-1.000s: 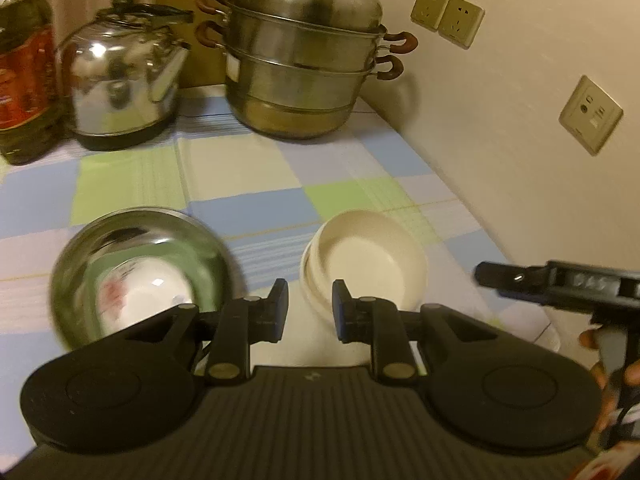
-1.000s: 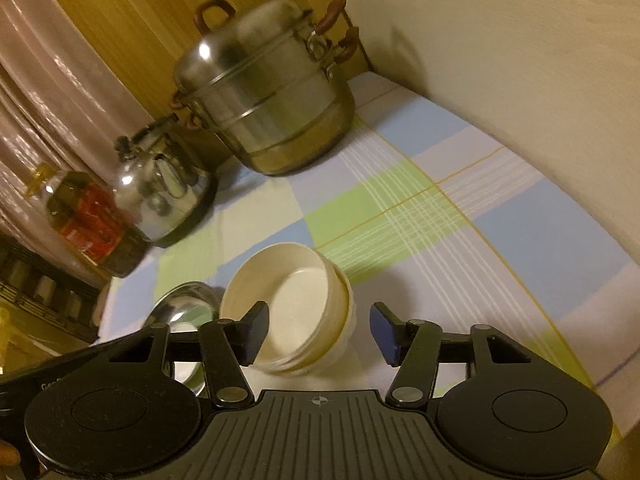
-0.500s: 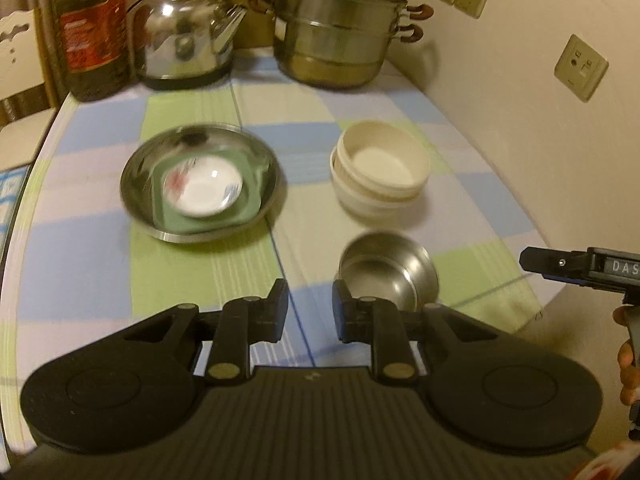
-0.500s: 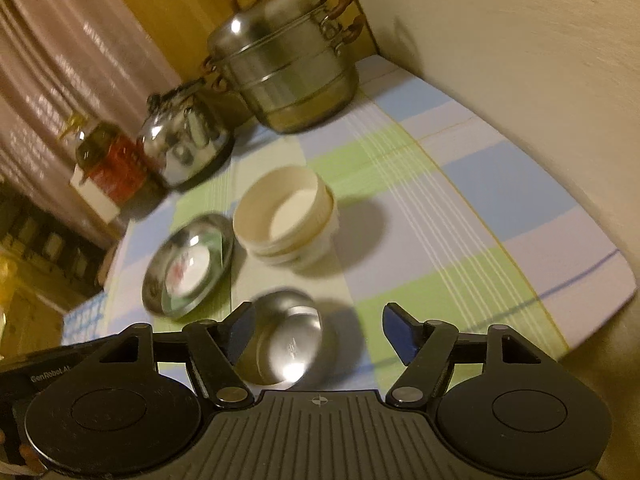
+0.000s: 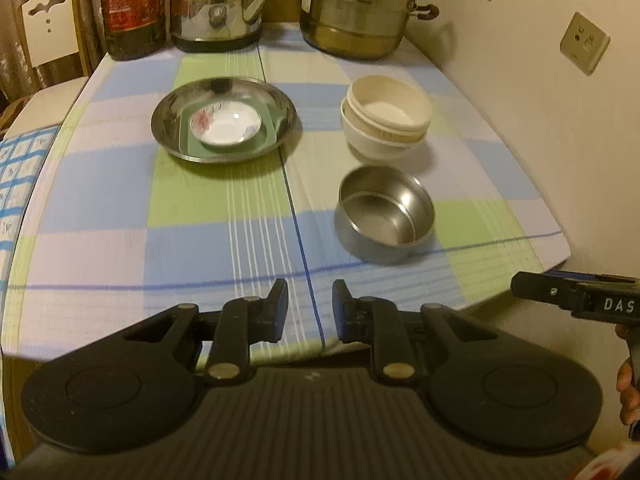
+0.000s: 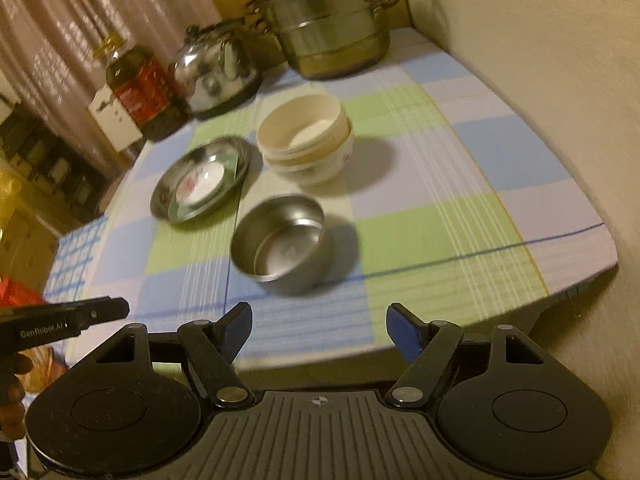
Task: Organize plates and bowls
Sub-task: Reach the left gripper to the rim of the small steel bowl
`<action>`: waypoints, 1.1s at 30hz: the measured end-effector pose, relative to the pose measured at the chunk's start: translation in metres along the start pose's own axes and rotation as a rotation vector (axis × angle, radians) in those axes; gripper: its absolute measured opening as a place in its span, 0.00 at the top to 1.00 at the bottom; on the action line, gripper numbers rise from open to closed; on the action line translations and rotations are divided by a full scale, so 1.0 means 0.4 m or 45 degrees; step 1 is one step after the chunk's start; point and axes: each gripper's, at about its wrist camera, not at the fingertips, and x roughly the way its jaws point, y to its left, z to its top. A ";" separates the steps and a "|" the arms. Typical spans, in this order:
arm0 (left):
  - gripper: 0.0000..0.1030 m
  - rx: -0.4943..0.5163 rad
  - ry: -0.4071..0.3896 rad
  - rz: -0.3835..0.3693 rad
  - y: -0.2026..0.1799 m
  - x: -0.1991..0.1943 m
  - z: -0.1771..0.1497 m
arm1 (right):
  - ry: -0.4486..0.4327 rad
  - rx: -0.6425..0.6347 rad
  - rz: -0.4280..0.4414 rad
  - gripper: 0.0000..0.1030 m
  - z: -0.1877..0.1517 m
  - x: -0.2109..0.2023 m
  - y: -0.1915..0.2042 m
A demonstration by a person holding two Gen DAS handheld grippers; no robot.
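Observation:
A steel plate (image 5: 172, 136) holds a green square dish (image 5: 266, 136) and a small white flowered saucer (image 5: 226, 124); the plate also shows in the right wrist view (image 6: 168, 196). Two cream bowls (image 5: 386, 116) sit nested to its right, also in the right wrist view (image 6: 306, 140). A small steel bowl (image 5: 384, 214) stands alone nearer the front edge, also in the right wrist view (image 6: 282, 238). My left gripper (image 5: 310, 308) is open a little and empty over the front edge. My right gripper (image 6: 318, 328) is open wide and empty, short of the steel bowl.
A steel steamer pot (image 5: 360, 4), a kettle (image 5: 218, 4) and an oil bottle (image 5: 132, 8) stand along the back of the checked tablecloth (image 5: 216, 208). A wall (image 5: 540, 100) with sockets runs along the right side. A white chair (image 5: 48, 20) stands at far left.
Both grippers have pulled back from the dishes toward the table's front edge, so the whole table now shows. The right gripper has opened wider. The dishes have not moved.

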 end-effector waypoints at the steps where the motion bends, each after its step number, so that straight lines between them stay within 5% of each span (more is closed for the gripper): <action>1: 0.80 0.001 0.004 0.006 -0.003 -0.003 -0.008 | 0.011 -0.011 0.001 0.28 -0.008 0.001 0.001; 33: 0.80 0.020 -0.012 0.046 -0.048 -0.037 -0.075 | 0.026 -0.137 0.020 0.28 -0.055 -0.011 0.039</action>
